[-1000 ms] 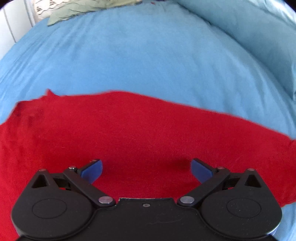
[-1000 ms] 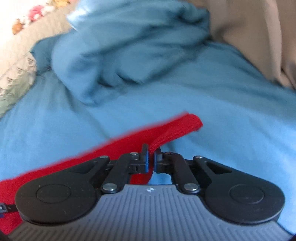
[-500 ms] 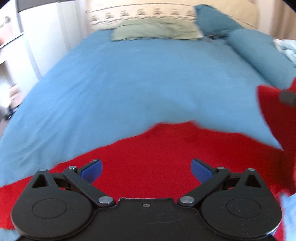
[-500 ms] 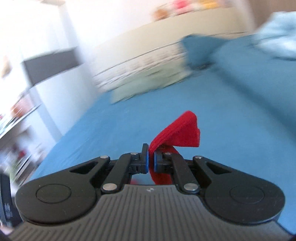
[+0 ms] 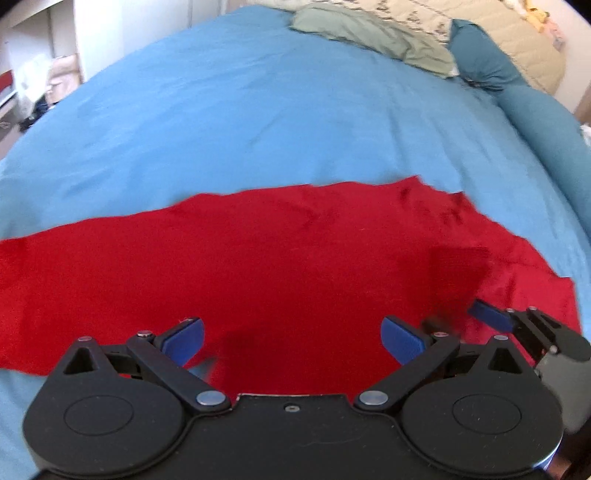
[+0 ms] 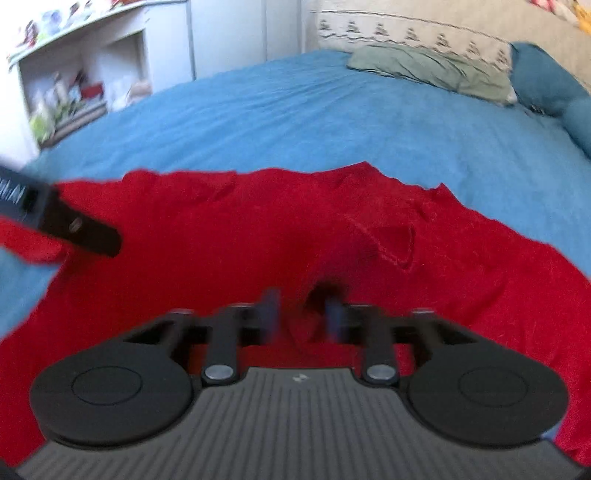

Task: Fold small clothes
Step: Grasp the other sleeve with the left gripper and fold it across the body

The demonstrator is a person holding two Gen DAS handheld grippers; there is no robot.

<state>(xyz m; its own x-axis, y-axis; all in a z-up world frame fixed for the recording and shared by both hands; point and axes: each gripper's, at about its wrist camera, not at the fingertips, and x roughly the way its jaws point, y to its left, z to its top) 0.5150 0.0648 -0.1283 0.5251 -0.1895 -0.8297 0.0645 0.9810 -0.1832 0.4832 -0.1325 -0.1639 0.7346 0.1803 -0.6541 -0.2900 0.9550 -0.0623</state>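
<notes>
A red garment point(image 5: 280, 266) lies spread on the blue bed cover point(image 5: 258, 110), with creases and a stitched seam near its right side point(image 6: 391, 240). My left gripper point(image 5: 293, 339) hovers low over the garment's near part, open, with nothing between its blue pads. My right gripper point(image 6: 302, 314) is just over the same cloth, blurred, its jaws opening; the red fabric lies under the gap and the pads do not press on it. Each gripper shows in the other's view: the right one point(image 5: 517, 328) at the lower right, the left one point(image 6: 74, 225) at the left edge.
A green pillow point(image 6: 432, 70) and teal pillows point(image 5: 491, 62) lie at the head of the bed against a beige patterned headboard point(image 6: 406, 33). White shelves with small items point(image 6: 74, 92) stand beyond the bed's left side.
The right gripper swung round with a red cloth edge pinched, came down over the garment, and its jaws parted off the cloth. The left gripper shifted across the garment and stayed open.
</notes>
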